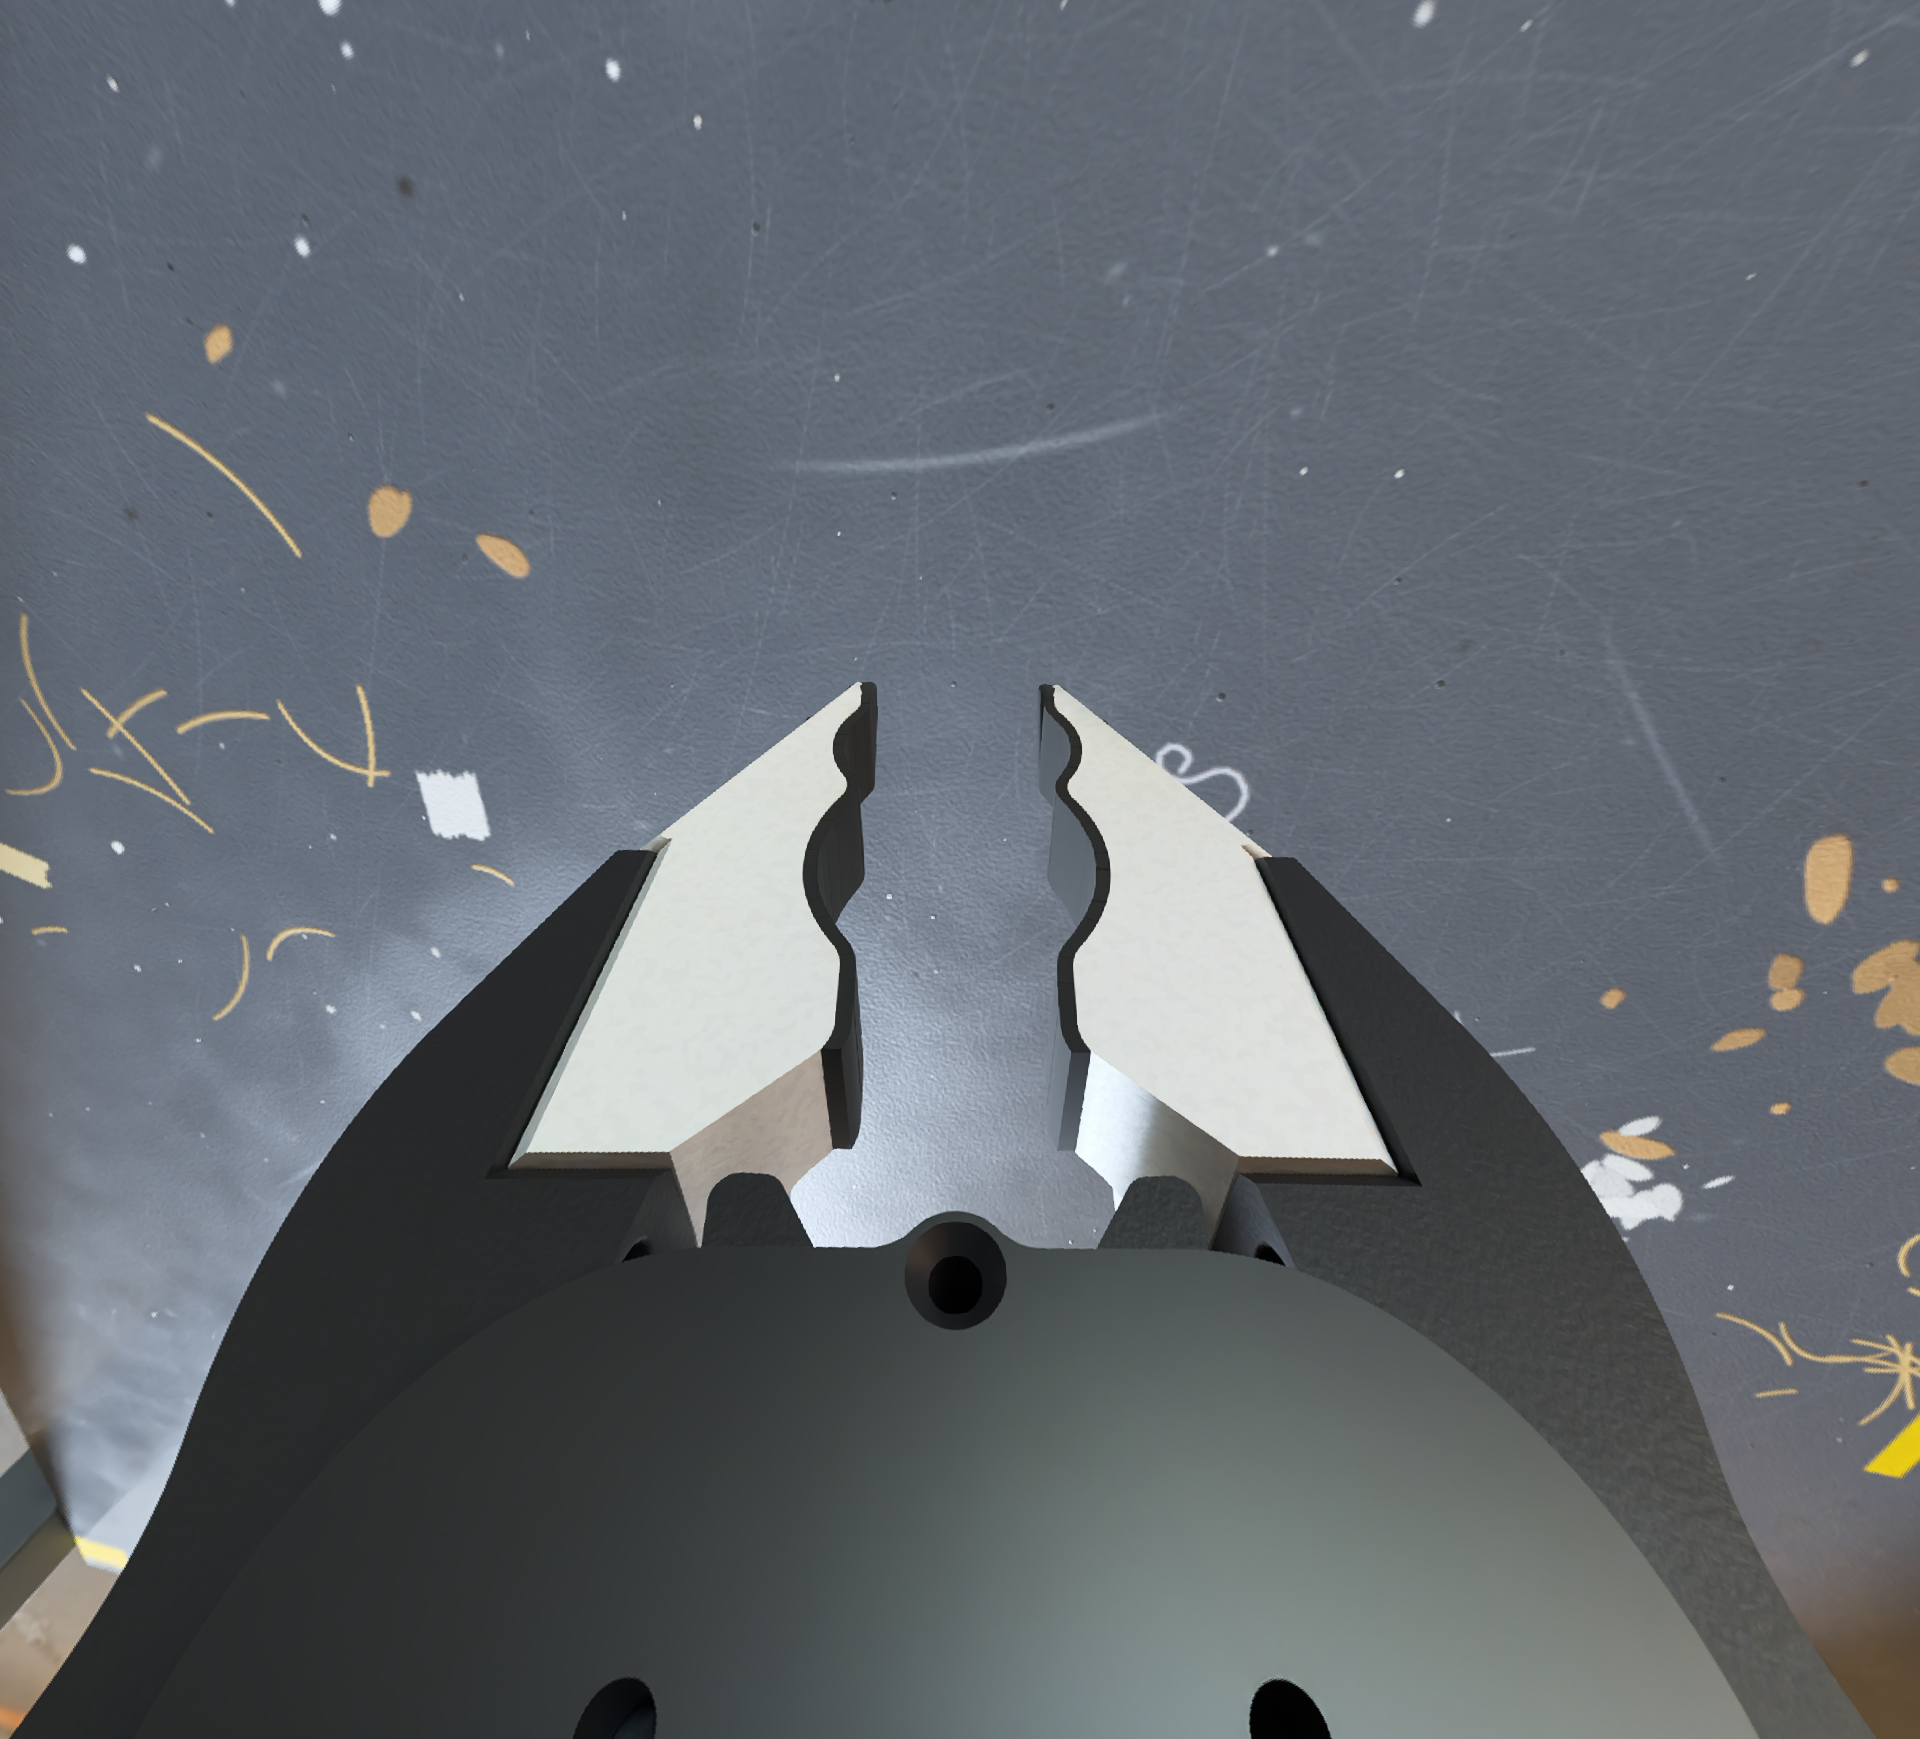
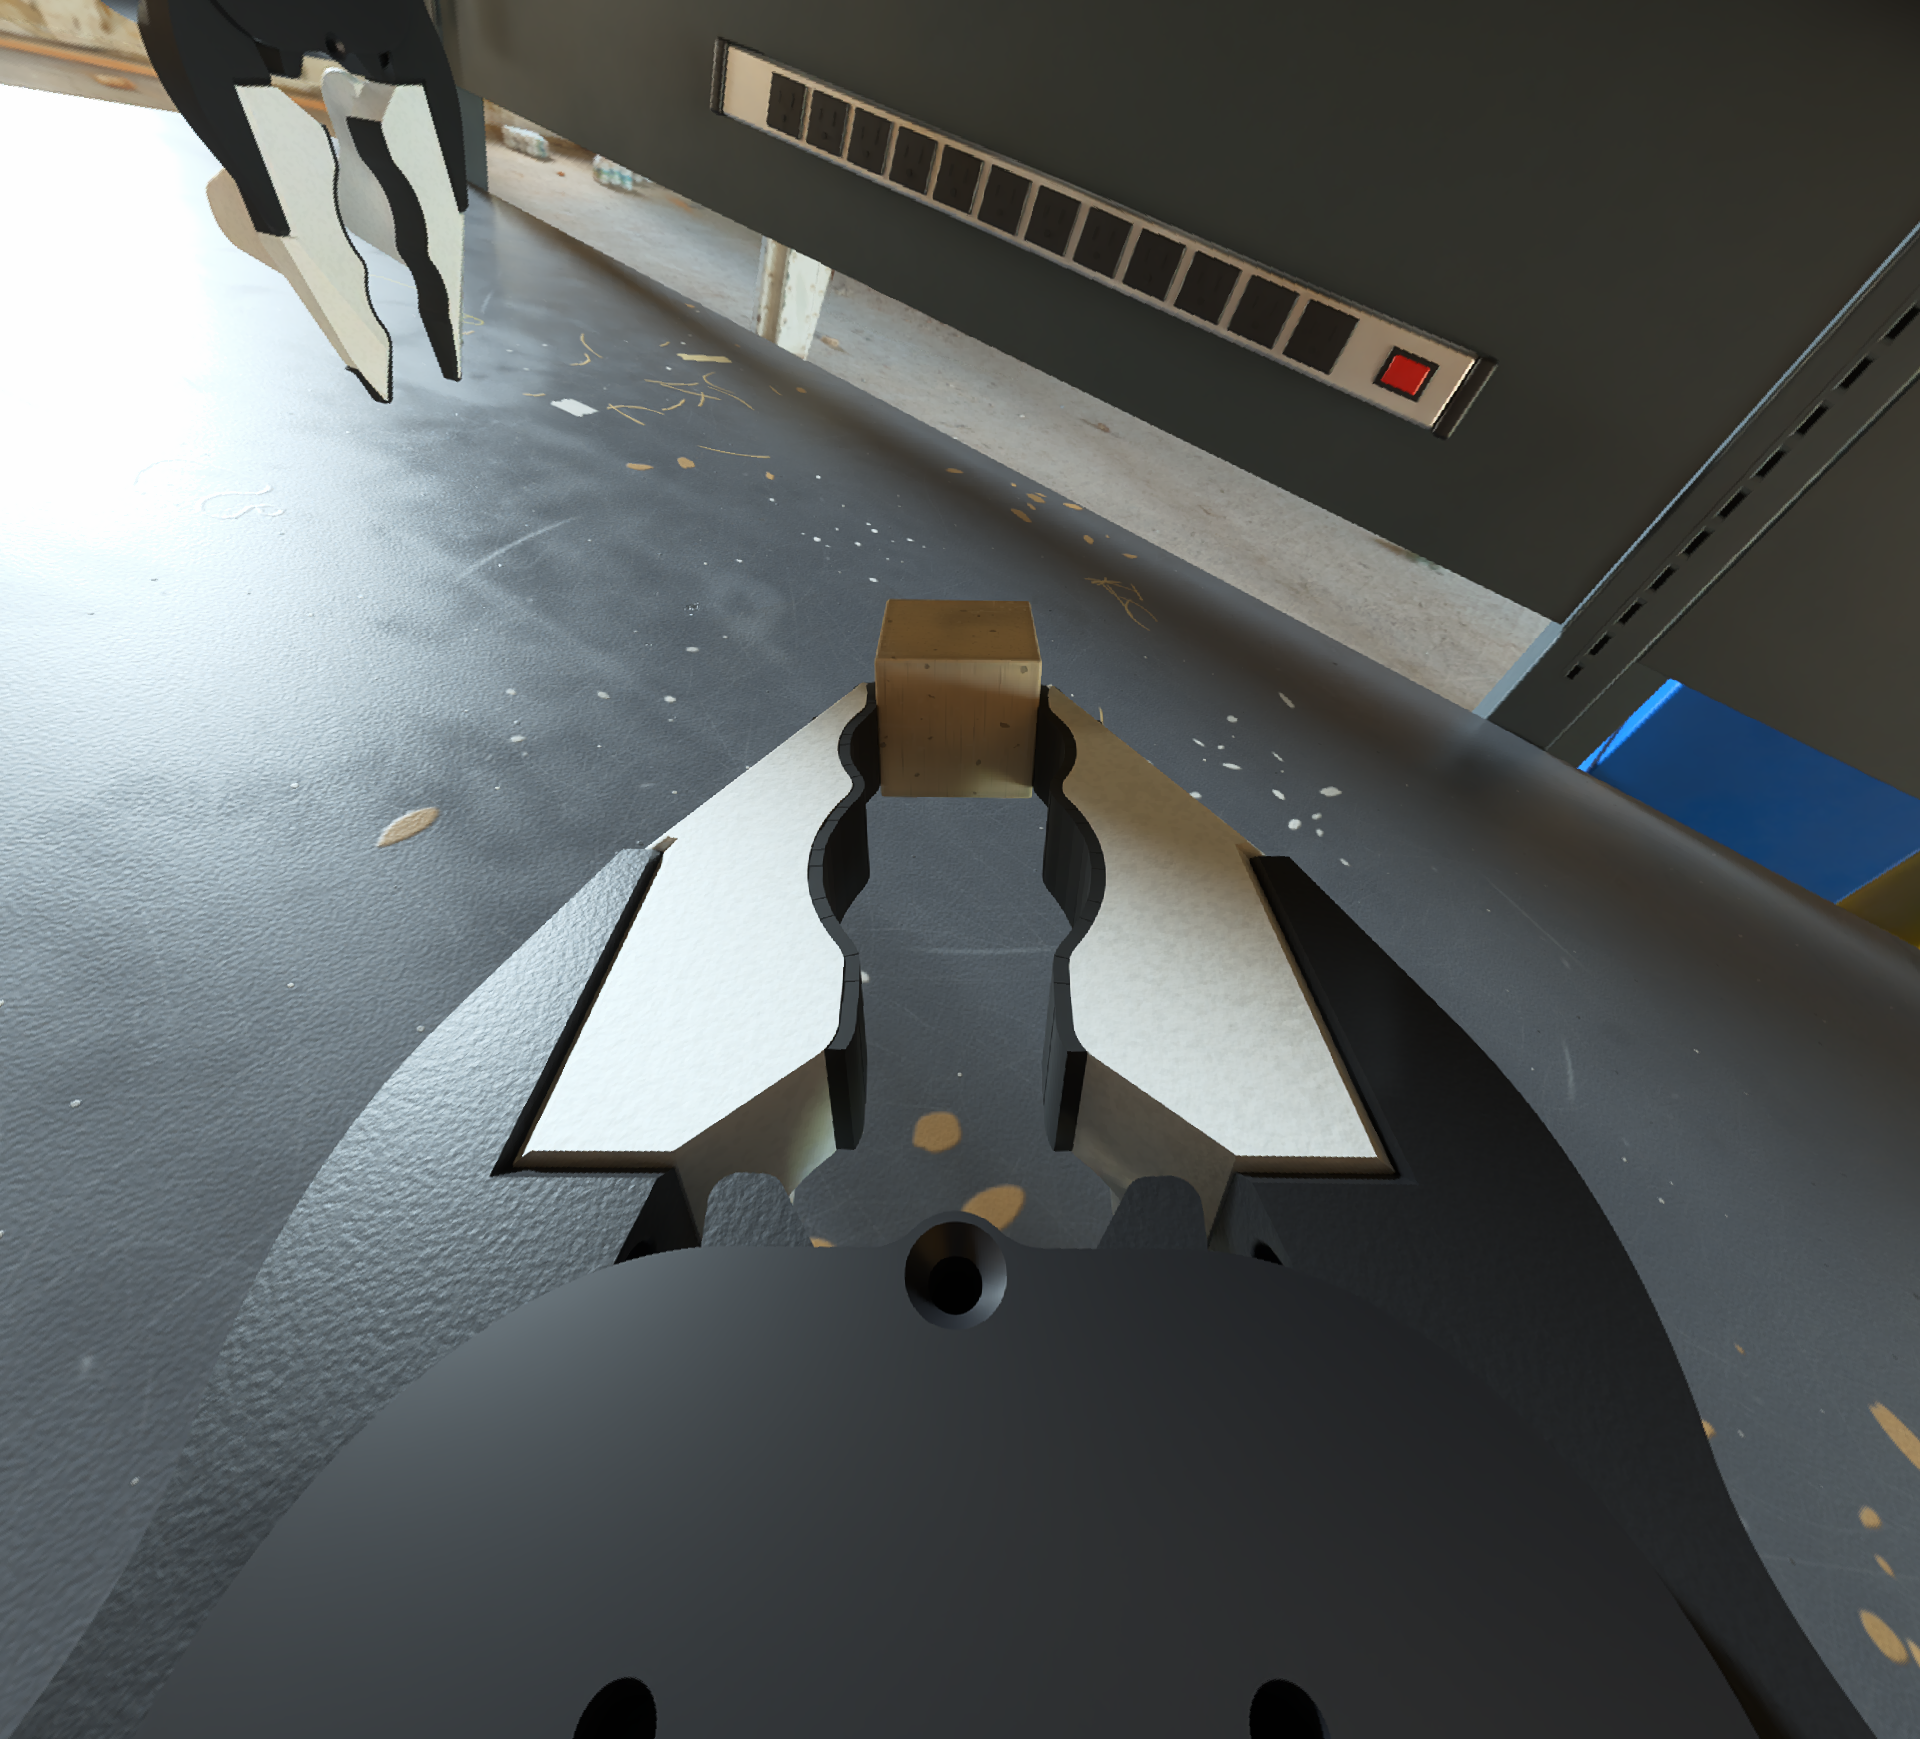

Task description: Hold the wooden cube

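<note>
— Grip status?

— Right gripper (image 2: 958,739) pinching the wooden cube (image 2: 957,702) at the very fingertips, both pads flush against its side faces. Cube dead centre in the right wrist view, out at the far end of the fingers. Whether lifted or resting on the dark tabletop (image 2: 416,858): cannot tell from this angle (no clear shadow under it).

— Left one?

— Left gripper (image 1: 958,702) spread apart, nothing between the fingers, pointed down at bare scratched tabletop (image 1: 1039,235) flecked with paint.

— Progress?

— Grasp looks made; probably only keeping it steady left. Shallow tip hold, so some risk of slipping.

— Differences between views?

— No cube anywhere in the left wrist view. Right wrist view alone showing the cube, plus the left gripper (image 2: 410,359) hanging far left, well apart from it. Beyond the table's far edge: a long power strip (image 2: 1091,235) with a red switch (image 2: 1405,373), and a blue box (image 2: 1766,796) far right.
</note>
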